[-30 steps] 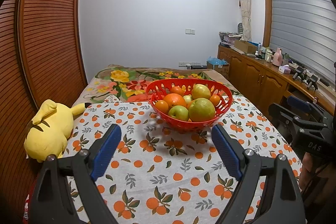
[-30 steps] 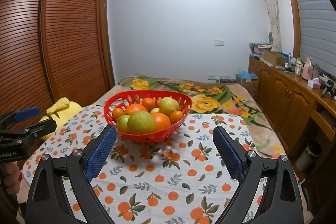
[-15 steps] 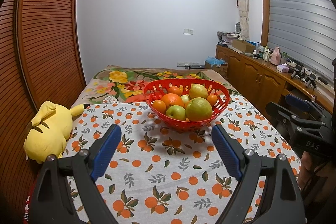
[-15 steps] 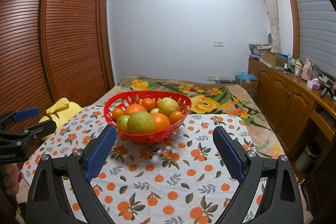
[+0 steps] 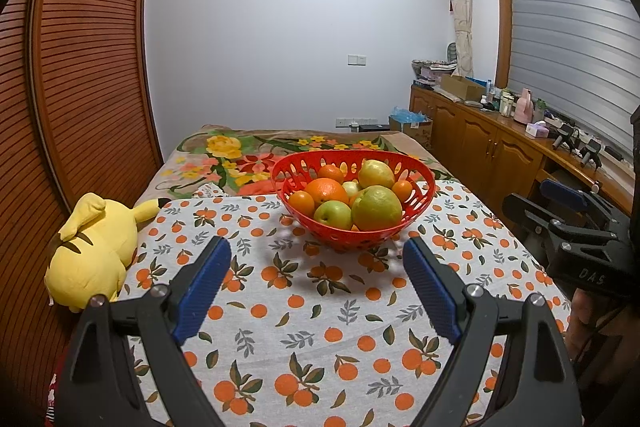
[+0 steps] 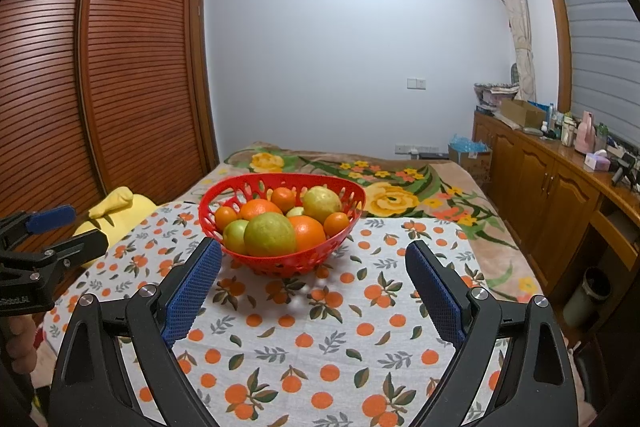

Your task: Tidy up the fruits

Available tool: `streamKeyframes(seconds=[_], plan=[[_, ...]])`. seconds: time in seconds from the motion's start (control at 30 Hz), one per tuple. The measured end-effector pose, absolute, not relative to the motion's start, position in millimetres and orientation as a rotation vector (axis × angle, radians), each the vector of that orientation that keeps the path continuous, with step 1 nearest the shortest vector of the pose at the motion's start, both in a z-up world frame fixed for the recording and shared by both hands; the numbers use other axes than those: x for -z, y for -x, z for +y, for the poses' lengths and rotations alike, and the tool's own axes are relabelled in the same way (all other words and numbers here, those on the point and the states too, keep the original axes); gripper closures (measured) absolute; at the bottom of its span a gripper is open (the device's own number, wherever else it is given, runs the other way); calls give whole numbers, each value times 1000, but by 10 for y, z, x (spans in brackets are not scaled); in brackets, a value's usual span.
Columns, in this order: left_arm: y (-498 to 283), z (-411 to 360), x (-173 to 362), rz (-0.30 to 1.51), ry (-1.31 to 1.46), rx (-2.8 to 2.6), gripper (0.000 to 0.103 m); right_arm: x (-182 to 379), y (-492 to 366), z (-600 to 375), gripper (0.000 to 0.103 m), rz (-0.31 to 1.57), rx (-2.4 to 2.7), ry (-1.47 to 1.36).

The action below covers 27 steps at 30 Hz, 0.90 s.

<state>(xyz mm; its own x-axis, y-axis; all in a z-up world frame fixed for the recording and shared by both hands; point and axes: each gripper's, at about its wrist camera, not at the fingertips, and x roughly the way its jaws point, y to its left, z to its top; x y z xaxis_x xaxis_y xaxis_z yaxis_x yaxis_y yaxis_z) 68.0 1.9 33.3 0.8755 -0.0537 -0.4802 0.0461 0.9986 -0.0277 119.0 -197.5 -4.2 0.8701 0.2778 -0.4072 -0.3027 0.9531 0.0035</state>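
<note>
Both claws gape before red basket (image 5: pixel 420 203) holding oranges (image 5: pixel 326 190), pears (image 5: pixel 376 207).

The basket (image 5: pixel 416 179) is red with cut-out slots. It holds oranges (image 5: pixel 326 190) and yellow-green fruit (image 5: pixel 378 207). The cloth (image 5: pixel 320 307) is white, printed with oranges and green-grey leaves. The blanket (image 6: pixel 400 179) is tan with yellow and red flowers. The plush (image 5: pixel 92 251) is yellow. Both grippers' pads (image 6: pixel 194 287) are blue on black arms.
</note>
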Motion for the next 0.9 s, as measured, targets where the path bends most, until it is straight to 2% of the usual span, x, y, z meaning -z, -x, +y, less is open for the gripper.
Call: streamKeyframes(seconds=[0.9], plan=[[-656,-6,-367,494,15,59,15,27,-1174,-1970,8,416,-304,61]])
